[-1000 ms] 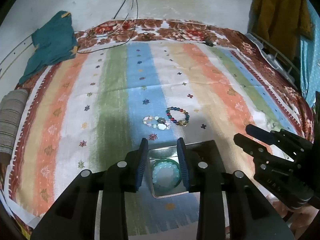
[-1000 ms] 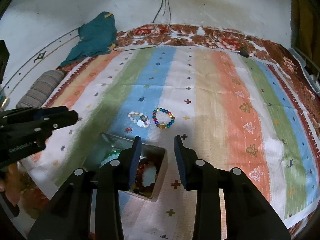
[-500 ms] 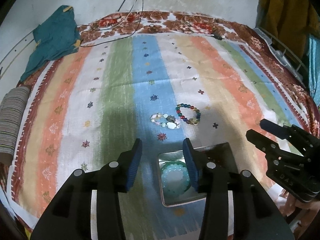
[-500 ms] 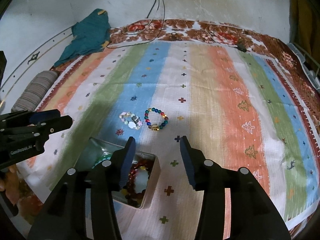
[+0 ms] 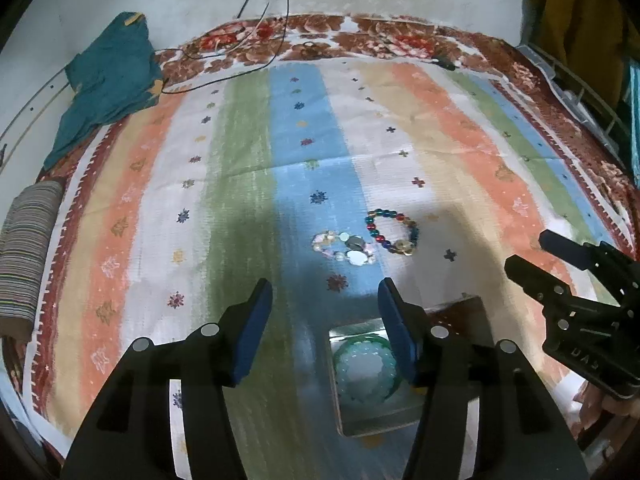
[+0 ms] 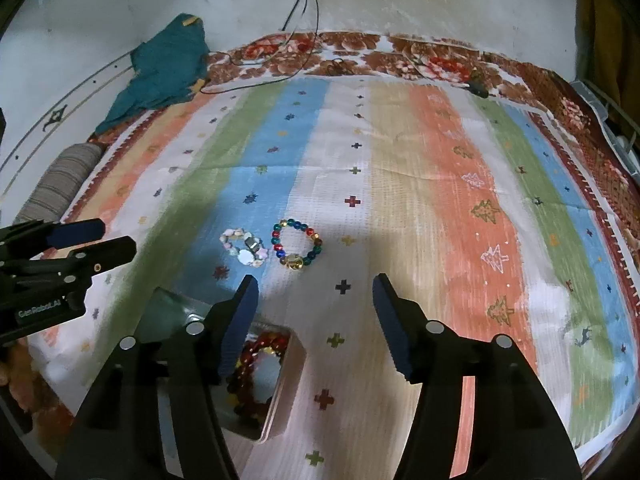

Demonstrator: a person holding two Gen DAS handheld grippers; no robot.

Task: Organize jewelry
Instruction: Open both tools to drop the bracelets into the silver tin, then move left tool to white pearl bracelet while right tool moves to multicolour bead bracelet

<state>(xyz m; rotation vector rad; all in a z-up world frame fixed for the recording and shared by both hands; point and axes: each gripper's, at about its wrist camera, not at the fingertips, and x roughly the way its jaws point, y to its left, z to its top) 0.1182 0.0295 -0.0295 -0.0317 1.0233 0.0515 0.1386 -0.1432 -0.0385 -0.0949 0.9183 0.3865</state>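
Observation:
A metal tin [image 5: 400, 420] [image 6: 286, 392] lies on the striped cloth near the front. In it lie a pale green bracelet [image 5: 366, 368] and a red bead bracelet [image 6: 256, 364]. Beyond it on the cloth lie a white shell bracelet [image 5: 344, 247] [image 6: 245, 247] and a multicoloured bead bracelet [image 5: 393, 232] [image 6: 298, 249], side by side. My left gripper [image 5: 325, 304] is open and empty above the cloth, left of the tin's far edge. My right gripper [image 6: 316, 300] is open and empty above the cloth, right of the tin.
A teal cloth [image 5: 108, 80] lies at the back left. A striped roll [image 5: 24, 248] sits at the left edge. Cables [image 5: 240, 40] run from the wall onto the floral bedspread. A wire rack [image 5: 576, 92] stands at the right.
Both grippers have opened wider and pulled up and back from the tin. The bracelets in the tin and on the cloth have not moved.

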